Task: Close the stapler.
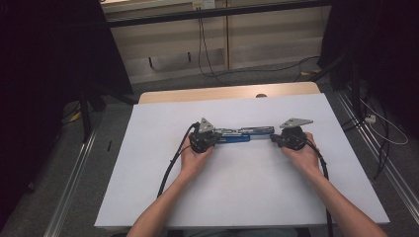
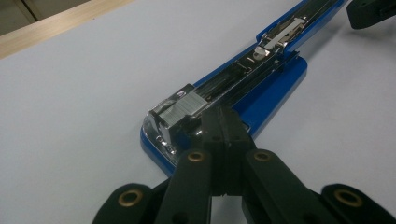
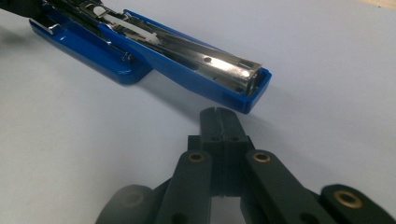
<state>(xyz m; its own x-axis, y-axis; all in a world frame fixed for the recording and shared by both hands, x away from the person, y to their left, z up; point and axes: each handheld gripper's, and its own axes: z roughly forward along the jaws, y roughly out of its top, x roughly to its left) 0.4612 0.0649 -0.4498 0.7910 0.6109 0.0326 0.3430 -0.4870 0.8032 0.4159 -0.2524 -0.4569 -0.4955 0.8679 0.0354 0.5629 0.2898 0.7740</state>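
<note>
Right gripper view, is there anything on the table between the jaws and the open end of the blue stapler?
Nothing visible. The right gripper, jaws shut together, sits just short of the stapler, with bare white table in the gap. At the stapler's other end, the left gripper already meets the staples.

A blue stapler lies swung fully open and flat, stretched crosswise near the middle of the white table. Its bright metal magazine faces up, with a block of silver staples sitting at the front end. Its blue top cover extends the opposite way, its metal-lined inside exposed.
</note>
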